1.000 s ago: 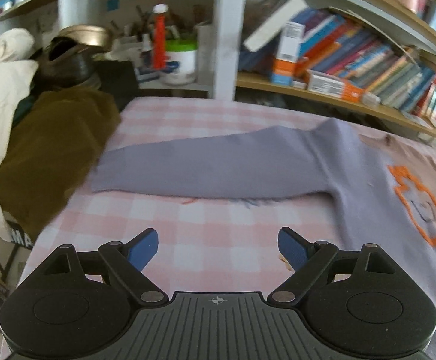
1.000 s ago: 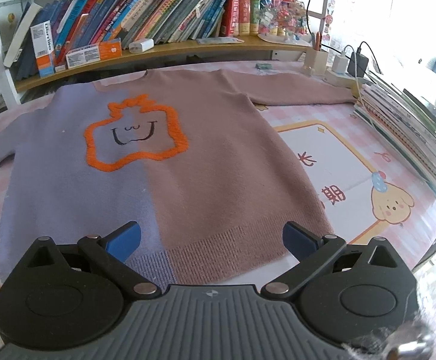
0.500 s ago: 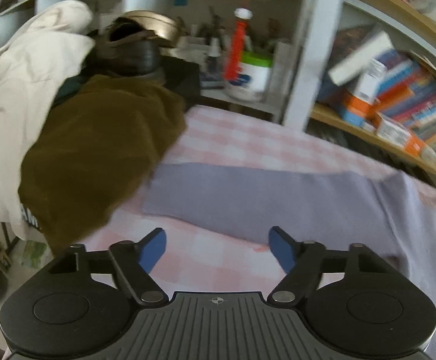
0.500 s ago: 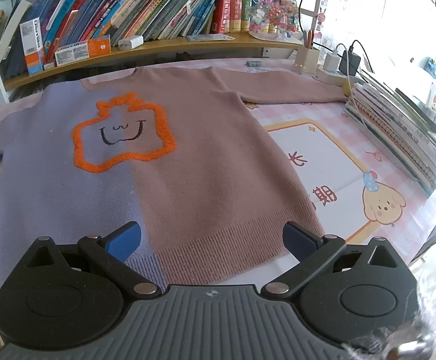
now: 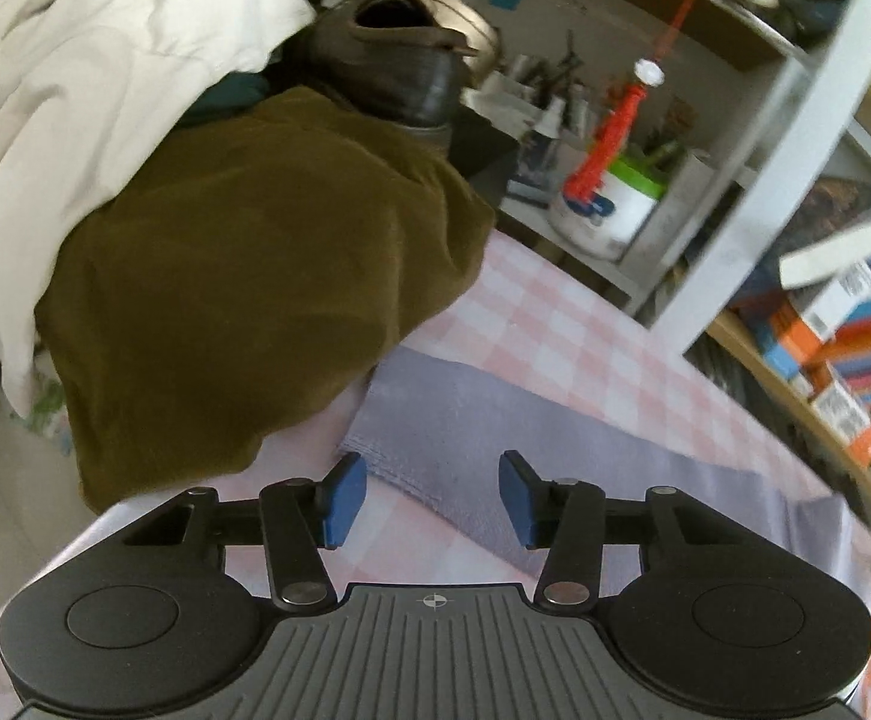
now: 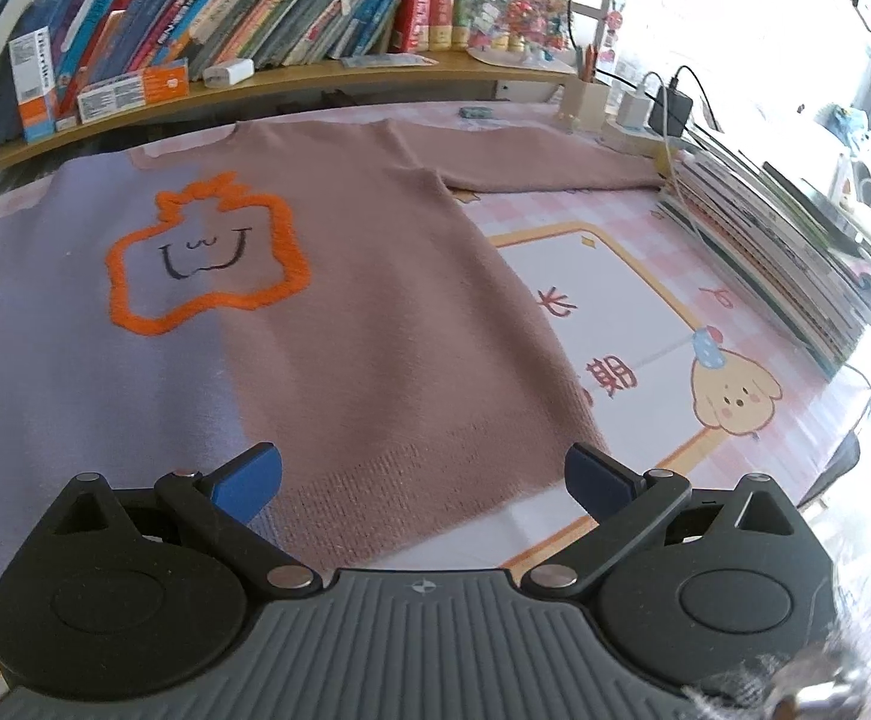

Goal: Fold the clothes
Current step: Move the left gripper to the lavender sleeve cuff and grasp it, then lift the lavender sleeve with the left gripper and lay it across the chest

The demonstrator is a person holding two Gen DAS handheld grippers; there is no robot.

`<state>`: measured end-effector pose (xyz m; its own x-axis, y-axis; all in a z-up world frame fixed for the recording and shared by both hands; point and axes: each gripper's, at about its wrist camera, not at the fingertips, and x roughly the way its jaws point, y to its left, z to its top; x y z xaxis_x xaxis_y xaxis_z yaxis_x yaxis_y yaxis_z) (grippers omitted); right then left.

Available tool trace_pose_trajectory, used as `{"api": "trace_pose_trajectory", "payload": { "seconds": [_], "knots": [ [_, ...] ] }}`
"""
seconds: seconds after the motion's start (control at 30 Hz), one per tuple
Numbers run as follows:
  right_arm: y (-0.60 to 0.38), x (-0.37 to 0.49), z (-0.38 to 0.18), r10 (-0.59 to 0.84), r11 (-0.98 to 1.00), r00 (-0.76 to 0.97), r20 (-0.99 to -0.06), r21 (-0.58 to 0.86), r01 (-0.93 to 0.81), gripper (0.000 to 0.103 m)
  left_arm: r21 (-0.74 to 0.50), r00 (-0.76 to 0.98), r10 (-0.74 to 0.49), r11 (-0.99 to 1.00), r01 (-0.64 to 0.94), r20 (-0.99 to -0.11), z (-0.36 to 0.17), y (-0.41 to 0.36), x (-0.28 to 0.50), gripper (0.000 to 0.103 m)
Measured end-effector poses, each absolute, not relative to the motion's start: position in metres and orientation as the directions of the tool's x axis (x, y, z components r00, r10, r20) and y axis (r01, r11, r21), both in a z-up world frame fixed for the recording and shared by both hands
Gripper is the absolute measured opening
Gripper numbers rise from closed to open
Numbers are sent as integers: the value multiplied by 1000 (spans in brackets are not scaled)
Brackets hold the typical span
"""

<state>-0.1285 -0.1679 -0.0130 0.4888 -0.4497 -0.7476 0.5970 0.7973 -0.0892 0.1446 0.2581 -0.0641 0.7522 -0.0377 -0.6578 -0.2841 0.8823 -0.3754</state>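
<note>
In the left wrist view, your left hand-held gripper (image 5: 432,501) sits low over the lilac sleeve (image 5: 555,438) of the sweater, which lies flat on the pink-checked worktop (image 5: 561,330). Its jaws have just been closing and now stand about half apart; the cuff end of the sleeve shows in the gap between the blue pads (image 5: 342,498), but they are not pressing on the cloth. Just beside the cuff, on its far left side, an olive-brown garment (image 5: 255,276) is heaped at the worktop's edge, with a cream one (image 5: 87,78) piled behind it and a dark shoe (image 5: 399,72) on top. Beyond the sleeve, a white tub with a green lid (image 5: 609,210) stands on a shelf, and books (image 5: 843,324) fill the shelf further right. In the right wrist view, your right hand-held gripper (image 6: 423,477) is spread wide and holds nothing; it hangs over the ribbed hem of the sweater (image 6: 345,312), at the seam where the lilac half meets the dusty-pink half. The sweater is spread front-up, the orange-outlined face (image 6: 207,258) on its chest, its pink sleeve (image 6: 543,165) stretched out towards a stack of magazines (image 6: 783,240) to the sweater's right. A mat with a cartoon puppy (image 6: 732,390) lies between the sweater and that stack.
</note>
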Motion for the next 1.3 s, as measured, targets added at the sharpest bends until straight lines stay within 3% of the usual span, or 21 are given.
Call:
{"api": "trace_pose_trajectory", "payload": {
  "seconds": [0.17,0.4,0.5,0.73,1.0,1.13,1.3],
  "knots": [
    [-169,-131,-15,-448,794,484,-752,-86,602,102,-382,742,20,848,-367,-670,-63,263,145,46],
    [-171,-137,-15,-455,783,468,-758,-90,616,102,-328,749,68,870,-367,-659,-65,265,154,46],
    [-172,-139,-15,-461,776,461,-758,-93,624,102,-414,761,-12,844,-340,-649,-68,266,156,25],
    [-171,-142,-14,-466,774,459,-757,-98,625,102,-574,784,-141,759,-307,-605,-77,264,158,23],
    [-172,-142,-14,-464,775,460,-757,-96,625,102,-569,788,-116,755,-325,-605,-76,259,163,22],
    [-173,-144,-13,-465,773,461,-756,-92,628,102,-542,781,-71,758,-362,-620,-76,267,164,4],
    [-173,-146,-13,-462,776,465,-755,-89,625,102,-535,805,-55,773,-340,-590,-66,267,158,2]
  ]
}}
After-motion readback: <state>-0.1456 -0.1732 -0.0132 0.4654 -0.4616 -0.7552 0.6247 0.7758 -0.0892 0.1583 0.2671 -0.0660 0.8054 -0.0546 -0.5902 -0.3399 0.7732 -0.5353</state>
